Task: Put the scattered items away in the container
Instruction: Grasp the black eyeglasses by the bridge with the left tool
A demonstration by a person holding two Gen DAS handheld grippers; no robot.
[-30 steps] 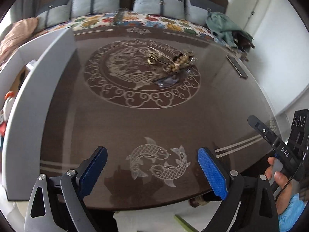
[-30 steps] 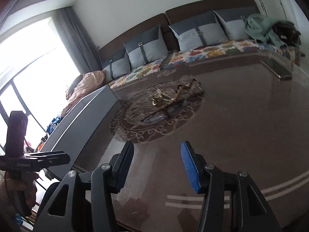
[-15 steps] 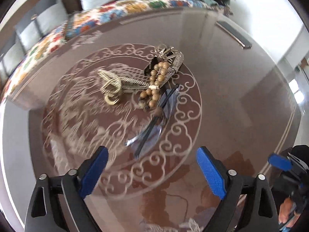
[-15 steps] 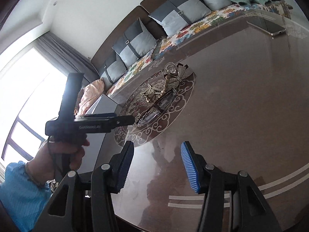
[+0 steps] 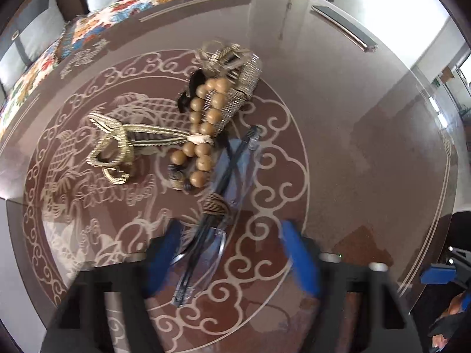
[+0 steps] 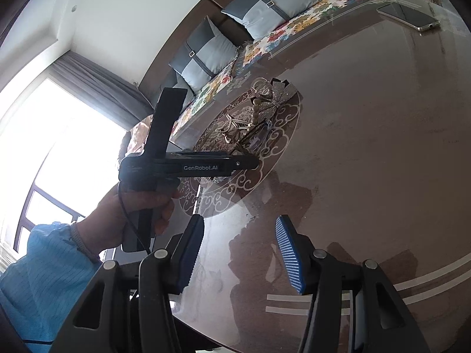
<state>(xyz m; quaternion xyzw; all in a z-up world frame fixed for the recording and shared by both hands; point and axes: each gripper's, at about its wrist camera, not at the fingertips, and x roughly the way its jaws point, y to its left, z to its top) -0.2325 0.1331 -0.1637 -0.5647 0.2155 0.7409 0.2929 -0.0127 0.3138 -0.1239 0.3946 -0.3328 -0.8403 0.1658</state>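
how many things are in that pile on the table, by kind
Wooden bead bracelet: 1
Clear glasses: 1
Gold leaf-shaped hair clip: 1
Glittery bow hair clip: 1
Black hair tie: 1
Total: 5, as far as the tangled pile shows. A phone lies apart, near the table's far edge, and is not counted.

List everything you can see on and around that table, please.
Glasses: one, clear lenses, dark arms, nearest the left tool.
Bead bracelet: one, tan wooden beads, table centre.
Gold hair clip: one, left of the beads.
Glittery bow clip: one, silver-gold, behind the beads.
Phone: one, dark, far table edge.
Table: one, brown glass, pale fish pattern.
Cushions: several, grey, on the sofa.
Left tool: blue pads, open, over the glasses.
Right tool: blue pads, open, empty.
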